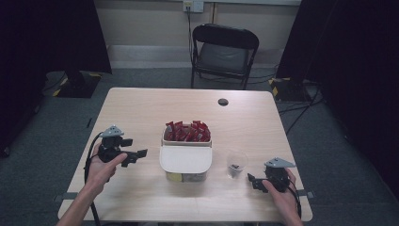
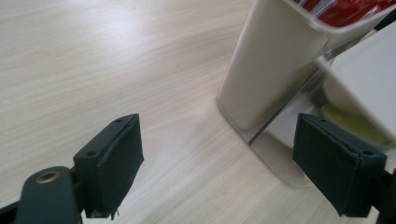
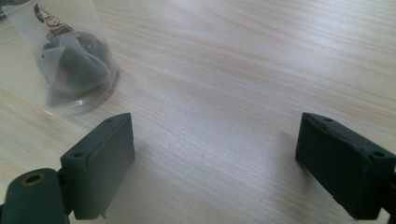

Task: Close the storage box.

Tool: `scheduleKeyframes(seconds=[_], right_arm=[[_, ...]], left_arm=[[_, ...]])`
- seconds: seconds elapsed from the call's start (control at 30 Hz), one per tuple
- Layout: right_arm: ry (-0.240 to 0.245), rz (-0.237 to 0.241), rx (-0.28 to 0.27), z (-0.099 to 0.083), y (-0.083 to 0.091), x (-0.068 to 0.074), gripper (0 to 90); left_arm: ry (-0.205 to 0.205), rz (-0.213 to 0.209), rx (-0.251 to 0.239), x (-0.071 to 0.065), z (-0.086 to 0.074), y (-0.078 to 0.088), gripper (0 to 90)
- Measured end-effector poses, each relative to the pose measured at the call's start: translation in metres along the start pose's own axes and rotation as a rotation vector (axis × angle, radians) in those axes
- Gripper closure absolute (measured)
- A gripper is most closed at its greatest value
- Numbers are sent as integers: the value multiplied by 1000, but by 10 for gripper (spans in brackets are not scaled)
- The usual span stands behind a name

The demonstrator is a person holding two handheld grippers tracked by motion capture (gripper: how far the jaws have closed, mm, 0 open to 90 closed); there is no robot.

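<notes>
High view | left gripper (image 1: 141,154) fingers apart, empty, near container (image 1: 186,162) | right gripper (image 1: 252,181) fingers apart, empty

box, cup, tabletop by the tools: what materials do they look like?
Box: cream plastic by its look, smooth matt walls, clear lower edge.
Cup: thin clear plastic; the dark sachet inside shows through.
Table: pale wood-grain top, probably laminate, with a soft sheen.

Open tongs (image 3: 215,158) over bare table (image 3: 243,70), clear cup (image 3: 65,60) holding wrapper
</notes>
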State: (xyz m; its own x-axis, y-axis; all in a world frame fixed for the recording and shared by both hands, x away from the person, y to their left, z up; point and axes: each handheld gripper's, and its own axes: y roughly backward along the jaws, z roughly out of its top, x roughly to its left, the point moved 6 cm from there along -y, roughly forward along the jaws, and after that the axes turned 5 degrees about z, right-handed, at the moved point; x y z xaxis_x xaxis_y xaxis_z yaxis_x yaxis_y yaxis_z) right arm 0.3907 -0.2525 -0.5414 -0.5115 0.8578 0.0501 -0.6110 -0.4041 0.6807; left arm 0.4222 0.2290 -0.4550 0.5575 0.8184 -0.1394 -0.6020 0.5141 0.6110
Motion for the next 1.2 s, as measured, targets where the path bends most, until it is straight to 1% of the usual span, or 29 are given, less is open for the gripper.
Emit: scheduleKeyframes(seconds=[0.03,0.07,0.1,0.13,0.17,0.2,0.23,0.33,0.37,0.4,0.43,0.47,0.5,0.53,0.57,0.63,0.67,0.7,0.77,0.8,0.83,0.87,0.93,1.0,1.07,1.1,1.13,1.17,1.2], right_arm=[[0,0,0,0,0,0,110],[0,0,0,0,0,0,110],[0,0,0,0,0,0,110],[0,0,0,0,0,0,110],[0,0,0,0,0,0,110],[0,0,0,0,0,0,110],[0,0,0,0,0,0,110],[1,1,0,0,0,0,109],[1,0,0,0,0,0,110],[1,1,0,0,0,0,110],[1,1,0,0,0,0,109],[0,1,0,0,0,0,110],[1,1,0,0,0,0,110],[1,1,0,0,0,0,110],[1,0,0,0,0,0,110],[0,0,0,0,0,0,110],[0,0,0,0,0,0,110],[1,1,0,0,0,0,110],[1,1,0,0,0,0,109],[0,0,0,0,0,0,110],[1,1,0,0,0,0,109],[1,1,0,0,0,0,109],[0,1,0,0,0,0,110],[1,1,0,0,0,0,110],[1,1,0,0,0,0,109],[1,1,0,0,0,0,110],[1,1,0,0,0,0,110],[1,1,0,0,0,0,109],[1,1,0,0,0,0,109]], left_arm=[[4,12,12,4,-6,0,158],[4,12,12,4,-6,0,158],[19,16,26,8,-14,-1,159],[19,16,26,8,-14,-1,159],[23,34,45,14,-21,-2,160],[23,34,45,14,-21,-2,161],[36,49,48,18,-25,-1,162],[39,52,52,23,-31,1,161],[36,70,77,27,-38,1,161],[34,88,80,30,-41,1,162],[45,92,86,33,-44,1,166],[45,92,86,33,-44,1,166],[49,89,97,37,-50,1,166],[49,89,97,37,-50,1,167],[51,102,110,41,-55,0,167],[49,121,126,45,-60,-2,168],[49,121,126,45,-60,-2,168],[55,132,140,48,-66,-4,167],[54,145,158,51,-72,-5,167],[54,145,158,51,-72,-5,167],[66,142,169,55,-77,-7,167],[66,142,169,55,-77,-7,168],[57,155,179,59,-82,-9,166],[64,178,158,60,-83,-9,166],[56,178,155,60,-83,-9,165],[28,199,151,58,-85,-10,162],[28,199,151,58,-85,-10,155],[8,214,145,57,-86,-11,154],[8,214,145,57,-86,-11,154]])
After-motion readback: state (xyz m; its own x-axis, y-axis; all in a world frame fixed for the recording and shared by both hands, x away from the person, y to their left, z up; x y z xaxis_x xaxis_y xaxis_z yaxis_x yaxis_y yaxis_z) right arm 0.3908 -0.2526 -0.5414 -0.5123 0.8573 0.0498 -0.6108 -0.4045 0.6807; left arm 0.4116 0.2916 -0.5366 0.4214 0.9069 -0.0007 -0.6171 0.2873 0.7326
